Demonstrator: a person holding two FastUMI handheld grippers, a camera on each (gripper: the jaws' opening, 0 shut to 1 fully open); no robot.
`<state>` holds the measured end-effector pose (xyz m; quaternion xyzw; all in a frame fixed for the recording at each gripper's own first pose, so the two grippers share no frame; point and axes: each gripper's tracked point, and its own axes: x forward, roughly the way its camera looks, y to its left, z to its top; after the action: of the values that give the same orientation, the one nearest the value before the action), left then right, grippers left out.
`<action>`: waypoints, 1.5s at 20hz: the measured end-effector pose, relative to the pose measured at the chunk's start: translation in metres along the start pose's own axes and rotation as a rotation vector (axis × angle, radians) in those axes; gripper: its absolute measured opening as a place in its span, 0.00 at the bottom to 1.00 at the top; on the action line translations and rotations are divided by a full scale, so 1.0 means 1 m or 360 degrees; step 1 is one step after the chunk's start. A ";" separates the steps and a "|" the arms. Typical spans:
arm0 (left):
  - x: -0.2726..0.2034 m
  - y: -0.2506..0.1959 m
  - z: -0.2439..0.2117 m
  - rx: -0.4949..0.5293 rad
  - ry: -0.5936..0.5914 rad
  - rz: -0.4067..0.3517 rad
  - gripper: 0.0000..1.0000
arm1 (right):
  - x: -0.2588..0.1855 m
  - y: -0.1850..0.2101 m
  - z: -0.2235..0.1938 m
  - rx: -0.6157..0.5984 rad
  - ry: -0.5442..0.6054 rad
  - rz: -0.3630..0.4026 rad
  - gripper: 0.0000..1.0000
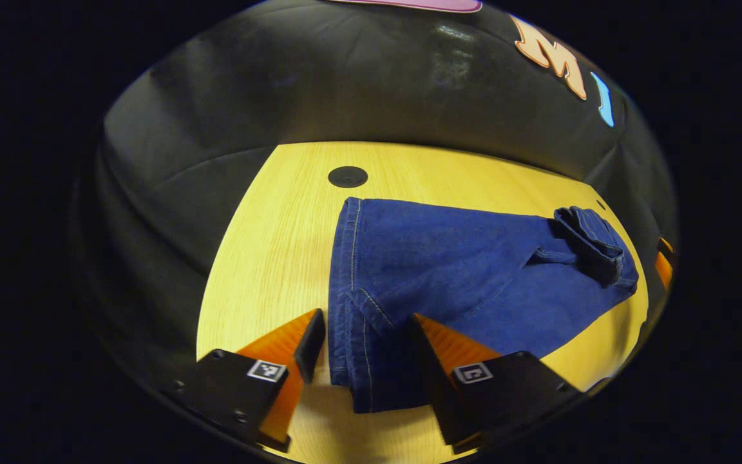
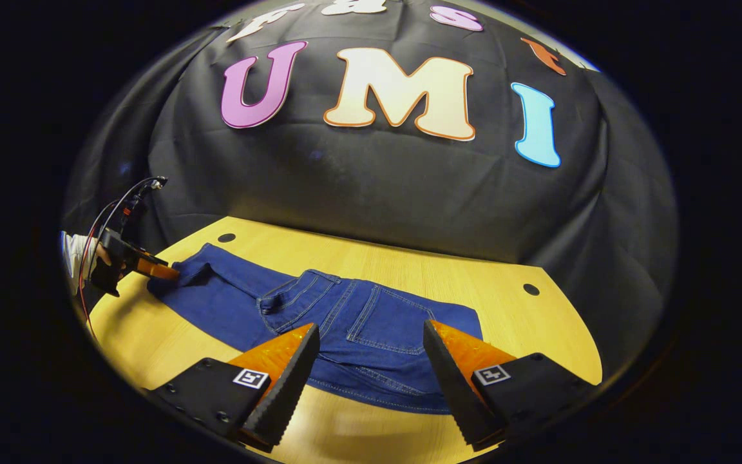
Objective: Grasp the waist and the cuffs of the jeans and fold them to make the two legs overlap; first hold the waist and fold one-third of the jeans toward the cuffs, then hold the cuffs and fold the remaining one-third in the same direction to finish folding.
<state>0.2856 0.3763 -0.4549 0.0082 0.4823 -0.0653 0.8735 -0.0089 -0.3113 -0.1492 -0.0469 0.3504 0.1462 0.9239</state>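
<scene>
The blue jeans lie flat on the yellow wooden table, stretched lengthwise, the legs already laid one over the other. In the right gripper view the waist end, with its back pockets and stitching facing up, lies nearest me, and my right gripper hangs just above it with its fingers spread wide, one on each side of the waistband, gripping nothing. In the left gripper view the cuffs lie nearest me, their hems stacked, and the cloth runs away to a bunched fold at the waist. My left gripper is parted around the cuff end, fingers on either side of the hems; whether they touch the denim I cannot tell. In the right gripper view that same gripper sits at the far cuff, held by a hand, with wires rising from it. Round black grommets mark the tabletop.
</scene>
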 end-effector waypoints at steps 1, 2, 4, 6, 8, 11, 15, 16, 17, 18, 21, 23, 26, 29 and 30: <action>0.000 -0.002 0.001 -0.0001 -0.0007 -0.0010 0.71 | 0.000 0.000 0.001 0.0003 -0.0001 0.0008 0.99; 0.000 -0.004 0.000 -0.0011 -0.0012 -0.0029 0.65 | 0.000 -0.001 -0.001 0.0002 0.0000 0.0010 0.99; 0.002 -0.013 0.005 -0.0076 -0.0052 -0.0096 0.44 | 0.000 -0.003 0.001 -0.0011 -0.0009 0.0014 0.99; 0.002 -0.014 0.004 -0.0127 -0.0077 -0.0102 0.19 | -0.003 -0.008 0.001 -0.0016 -0.0014 0.0015 0.99; 0.001 -0.014 0.006 -0.0161 -0.0079 -0.0082 0.00 | -0.006 -0.014 0.001 -0.0012 -0.0018 0.0020 0.99; -0.006 -0.019 0.013 -0.0143 -0.0080 -0.0041 0.00 | -0.013 -0.030 0.007 -0.0026 -0.0044 0.0015 0.99; -0.035 -0.039 0.042 -0.0167 -0.0179 -0.0062 0.00 | -0.027 -0.055 0.014 -0.0020 -0.0091 0.0010 0.99; -0.044 -0.046 0.052 -0.0187 -0.0217 -0.0055 0.00 | -0.031 -0.063 0.015 -0.0028 -0.0105 -0.0004 0.99; -0.055 -0.057 0.064 -0.0213 -0.0258 -0.0081 0.00 | -0.036 -0.071 0.016 -0.0041 -0.0113 -0.0015 1.00; -0.066 -0.068 0.078 -0.0235 -0.0327 -0.0105 0.00 | -0.040 -0.079 0.016 -0.0050 -0.0115 -0.0020 0.99; -0.100 -0.107 0.121 -0.0303 -0.0486 -0.0215 0.00 | -0.055 -0.101 0.023 -0.0058 -0.0149 -0.0024 0.99; -0.117 -0.136 0.142 -0.0329 -0.0544 -0.0303 0.00 | -0.064 -0.116 0.025 -0.0047 -0.0168 -0.0032 0.99; -0.132 -0.178 0.162 -0.0260 -0.0598 -0.0367 0.00 | -0.076 -0.138 0.025 -0.0010 -0.0186 -0.0040 0.99; -0.139 -0.236 0.173 -0.0138 -0.0603 -0.0449 0.00 | -0.087 -0.160 0.020 0.0006 -0.0198 -0.0055 0.99; -0.139 -0.254 0.174 -0.0090 -0.0604 -0.0466 0.00 | -0.092 -0.167 0.019 0.0013 -0.0202 -0.0061 0.99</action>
<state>0.3279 0.1259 -0.2325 -0.0987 0.3072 -0.1782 0.9296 -0.0111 -0.4886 -0.0767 -0.0406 0.2908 0.1299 0.9470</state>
